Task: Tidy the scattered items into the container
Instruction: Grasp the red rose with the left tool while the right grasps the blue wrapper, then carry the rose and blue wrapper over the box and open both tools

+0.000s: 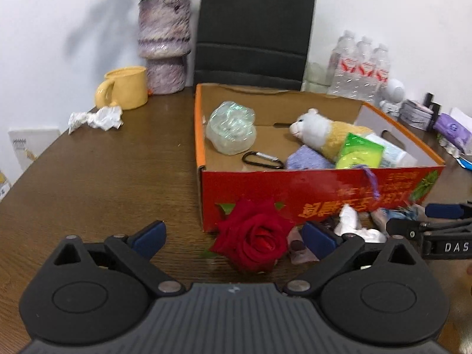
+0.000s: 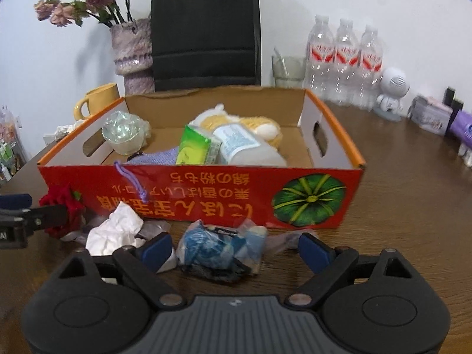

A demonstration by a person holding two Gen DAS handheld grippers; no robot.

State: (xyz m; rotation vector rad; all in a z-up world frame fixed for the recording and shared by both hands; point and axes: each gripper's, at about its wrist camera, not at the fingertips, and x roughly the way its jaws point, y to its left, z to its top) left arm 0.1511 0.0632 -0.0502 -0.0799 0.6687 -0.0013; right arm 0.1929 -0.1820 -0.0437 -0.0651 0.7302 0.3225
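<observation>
A red cardboard box (image 1: pixel 324 194) (image 2: pixel 206 197) stands on the brown table and holds a plush toy (image 1: pixel 318 131), a clear plastic lump (image 1: pixel 231 131), a carabiner (image 1: pixel 262 159), a green packet (image 2: pixel 193 149) and a bottle (image 2: pixel 247 147). A red rose (image 1: pixel 255 237) (image 2: pixel 66 206) lies in front of the box between my left gripper's (image 1: pixel 234 237) open fingers. A blue plastic-wrapped bundle (image 2: pixel 218 246) lies between my right gripper's (image 2: pixel 234 249) open fingers. A crumpled white tissue (image 2: pixel 115 230) (image 1: pixel 354 224) lies between rose and bundle.
A yellow mug (image 1: pixel 125 88), a purple vase (image 1: pixel 163 47) and another crumpled tissue (image 1: pixel 97 118) sit at the back left. Water bottles (image 2: pixel 345 62), a white figurine (image 2: pixel 392 91) and small boxes (image 2: pixel 430 115) line the back right. A black chair back (image 2: pixel 206 29) stands behind the box.
</observation>
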